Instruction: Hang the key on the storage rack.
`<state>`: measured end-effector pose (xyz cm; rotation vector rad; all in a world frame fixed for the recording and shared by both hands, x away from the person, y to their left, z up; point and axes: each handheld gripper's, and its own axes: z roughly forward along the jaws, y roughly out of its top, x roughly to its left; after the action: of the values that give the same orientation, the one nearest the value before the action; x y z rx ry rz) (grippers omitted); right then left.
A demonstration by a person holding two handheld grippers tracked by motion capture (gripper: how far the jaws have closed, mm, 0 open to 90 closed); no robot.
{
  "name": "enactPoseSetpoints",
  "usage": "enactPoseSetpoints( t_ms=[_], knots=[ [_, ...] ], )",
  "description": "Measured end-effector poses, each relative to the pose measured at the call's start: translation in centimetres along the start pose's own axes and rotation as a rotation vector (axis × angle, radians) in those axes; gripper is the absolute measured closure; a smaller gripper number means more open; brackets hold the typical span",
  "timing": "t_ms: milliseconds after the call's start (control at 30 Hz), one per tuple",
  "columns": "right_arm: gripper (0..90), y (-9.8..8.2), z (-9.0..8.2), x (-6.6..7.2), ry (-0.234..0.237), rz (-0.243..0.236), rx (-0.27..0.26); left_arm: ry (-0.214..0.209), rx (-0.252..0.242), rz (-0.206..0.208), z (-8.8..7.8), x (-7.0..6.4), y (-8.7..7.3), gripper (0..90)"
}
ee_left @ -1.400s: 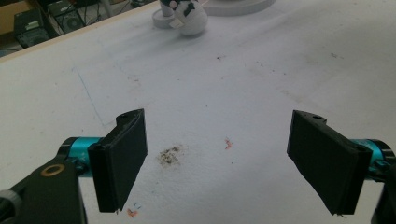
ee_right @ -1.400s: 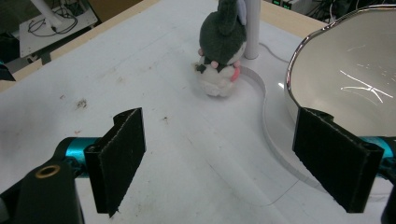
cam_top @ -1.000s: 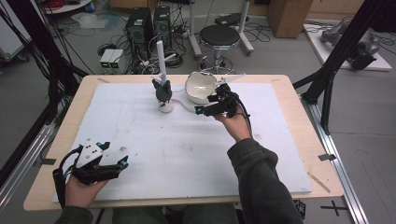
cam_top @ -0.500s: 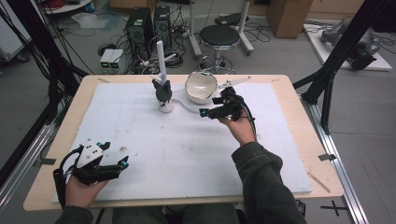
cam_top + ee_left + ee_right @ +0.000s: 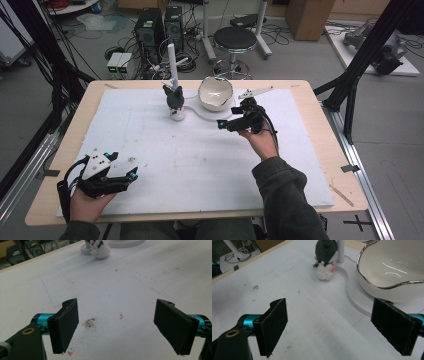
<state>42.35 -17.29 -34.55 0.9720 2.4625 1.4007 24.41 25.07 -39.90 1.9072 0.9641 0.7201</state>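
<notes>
Left gripper [image 5: 131,176] sits low near the front-left of the desk [image 5: 310,95] with its jaws spread wide. Right gripper [image 5: 220,123] is stretched forward on an extended forearm (sleeve showing), jaws also wide apart, nothing between them.

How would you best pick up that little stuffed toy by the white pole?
Probably by its dark upper body, closing the open right tool on the toy from both sides. It stands upright and looks soft, so it should squeeze. Come from the front, since the pole stands close behind it and the bowl is beside it.
</notes>
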Motion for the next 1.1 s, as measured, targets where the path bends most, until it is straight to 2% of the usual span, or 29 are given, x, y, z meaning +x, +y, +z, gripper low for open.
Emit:
enactPoseSetpoints(
  t_ms=[600,1100],
  knots=[
    [12.4,-1.9,-1.4,0.4,-0.010,-0.012,-0.012,-0.001,0.002,-0.008,0.2,0.0,0.0,20.5],
    [12.2,-3.8,-3.0,0.6,-0.022,-0.006,-0.035,-0.026,0.004,-0.009,0.3,-0.3,0.3,20.4]
  ],
)
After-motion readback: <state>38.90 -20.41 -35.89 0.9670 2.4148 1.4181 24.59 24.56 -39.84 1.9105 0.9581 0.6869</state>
